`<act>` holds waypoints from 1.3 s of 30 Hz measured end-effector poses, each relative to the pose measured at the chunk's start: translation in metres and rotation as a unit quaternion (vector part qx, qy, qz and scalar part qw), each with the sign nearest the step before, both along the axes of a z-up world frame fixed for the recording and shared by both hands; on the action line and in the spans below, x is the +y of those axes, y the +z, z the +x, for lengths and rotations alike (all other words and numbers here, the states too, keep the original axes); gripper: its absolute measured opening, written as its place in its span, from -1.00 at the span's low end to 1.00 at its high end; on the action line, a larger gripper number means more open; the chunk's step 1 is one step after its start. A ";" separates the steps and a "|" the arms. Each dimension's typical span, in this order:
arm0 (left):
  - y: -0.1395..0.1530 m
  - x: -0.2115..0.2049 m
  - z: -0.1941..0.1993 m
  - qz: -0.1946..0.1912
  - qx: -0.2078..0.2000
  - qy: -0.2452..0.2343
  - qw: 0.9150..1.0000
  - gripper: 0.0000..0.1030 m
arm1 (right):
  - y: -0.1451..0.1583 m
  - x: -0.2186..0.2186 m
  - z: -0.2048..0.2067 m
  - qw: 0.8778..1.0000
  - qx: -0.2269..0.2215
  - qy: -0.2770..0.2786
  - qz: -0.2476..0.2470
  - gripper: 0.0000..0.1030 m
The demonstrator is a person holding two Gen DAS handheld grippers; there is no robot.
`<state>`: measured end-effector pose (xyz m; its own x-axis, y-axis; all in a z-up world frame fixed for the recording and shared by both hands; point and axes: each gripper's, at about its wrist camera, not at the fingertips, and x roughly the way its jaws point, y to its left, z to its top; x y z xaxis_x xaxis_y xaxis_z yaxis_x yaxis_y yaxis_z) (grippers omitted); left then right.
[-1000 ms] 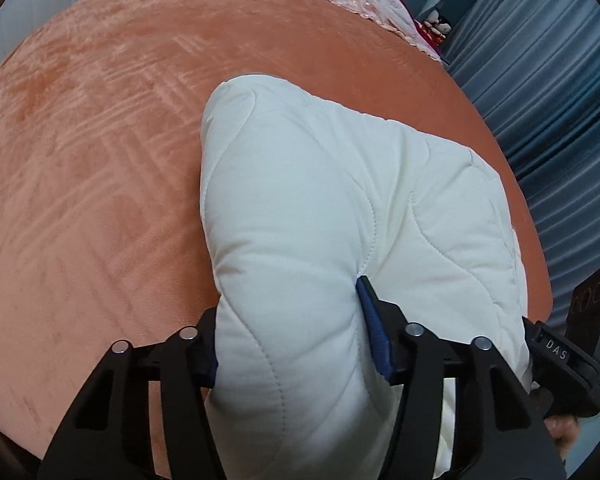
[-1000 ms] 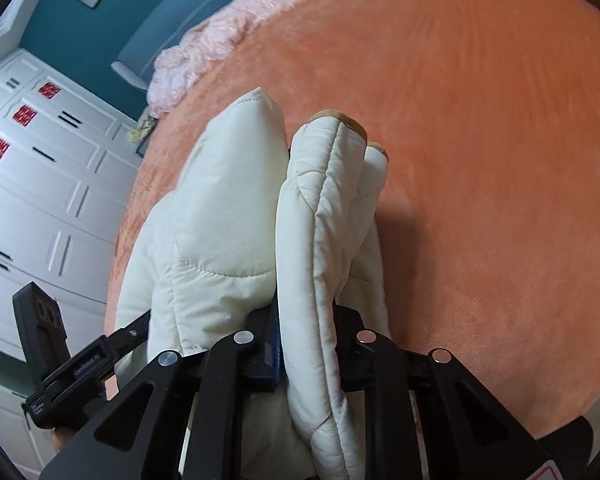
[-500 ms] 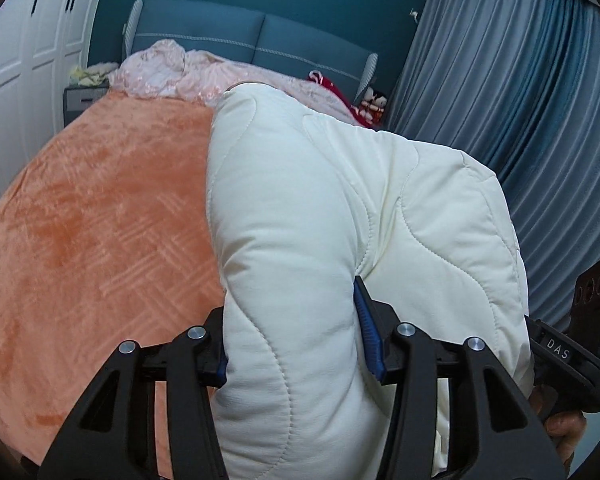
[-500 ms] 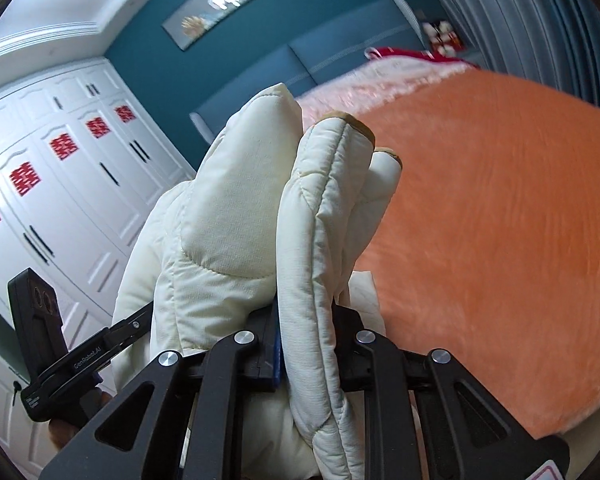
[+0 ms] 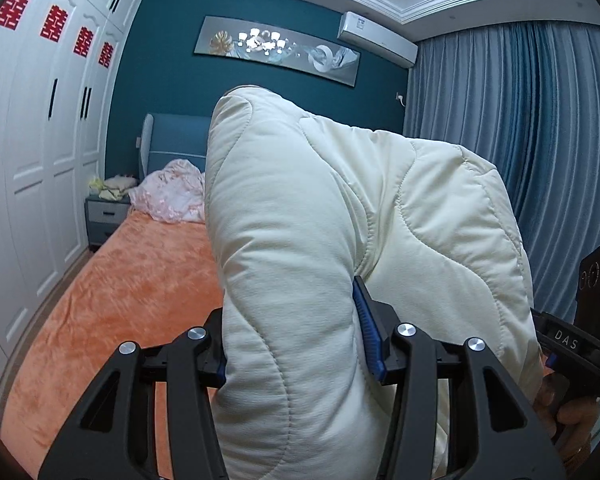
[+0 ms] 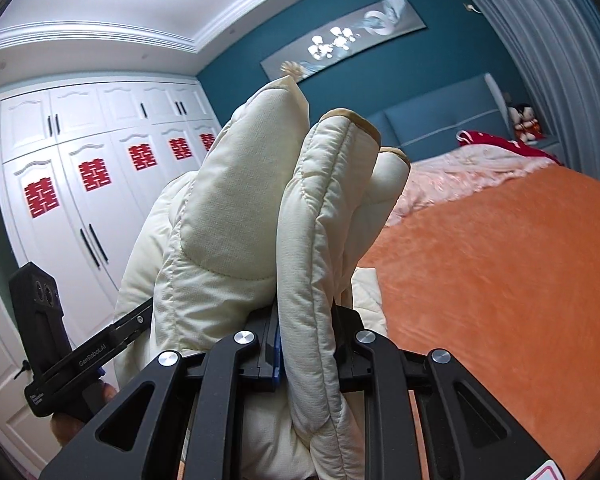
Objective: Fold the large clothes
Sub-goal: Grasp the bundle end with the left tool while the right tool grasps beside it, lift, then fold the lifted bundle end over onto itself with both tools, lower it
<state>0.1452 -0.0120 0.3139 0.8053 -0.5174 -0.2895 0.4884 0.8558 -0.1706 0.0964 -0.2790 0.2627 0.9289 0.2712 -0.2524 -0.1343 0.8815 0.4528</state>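
Observation:
A cream quilted padded jacket (image 5: 340,220) is held up in the air above the bed by both grippers. My left gripper (image 5: 296,340) is shut on a thick fold of it, which bulges between the blue pads. My right gripper (image 6: 306,344) is shut on a narrower folded edge of the jacket (image 6: 316,220), with tan trim at its top. The other gripper shows at the right edge of the left wrist view (image 5: 580,344) and at the left in the right wrist view (image 6: 60,352).
The bed has an orange plush cover (image 5: 112,304) (image 6: 500,280) with a pink crumpled blanket (image 5: 172,196) (image 6: 472,176) by the blue headboard. White wardrobes (image 5: 32,160) stand on the left, a nightstand (image 5: 104,216) beside the bed, grey-blue curtains (image 5: 540,140) on the right.
Both grippers have lifted and tilted upward with the jacket. The views went from looking down at the bed to looking across the room. The grips have not changed.

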 end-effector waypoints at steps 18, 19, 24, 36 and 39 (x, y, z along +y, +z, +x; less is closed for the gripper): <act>-0.119 0.033 0.154 -0.001 0.114 0.037 0.993 -0.08 | -0.078 0.050 0.136 0.995 0.087 0.035 -0.018 -0.67; -0.129 0.032 0.161 0.002 0.123 0.037 0.992 -0.08 | -0.086 0.050 0.142 0.995 0.096 0.035 -0.017 -0.67; -0.171 0.033 0.186 0.006 0.169 0.040 0.985 -0.08 | -0.120 0.053 0.163 0.989 0.142 0.033 -0.015 -0.67; -0.263 0.023 0.223 0.049 0.244 0.062 0.967 -0.08 | -0.216 0.051 0.208 0.968 0.249 0.030 0.009 -0.67; -0.285 0.023 0.233 0.059 0.264 0.069 0.960 -0.08 | -0.239 0.055 0.217 0.962 0.270 0.032 0.011 -0.66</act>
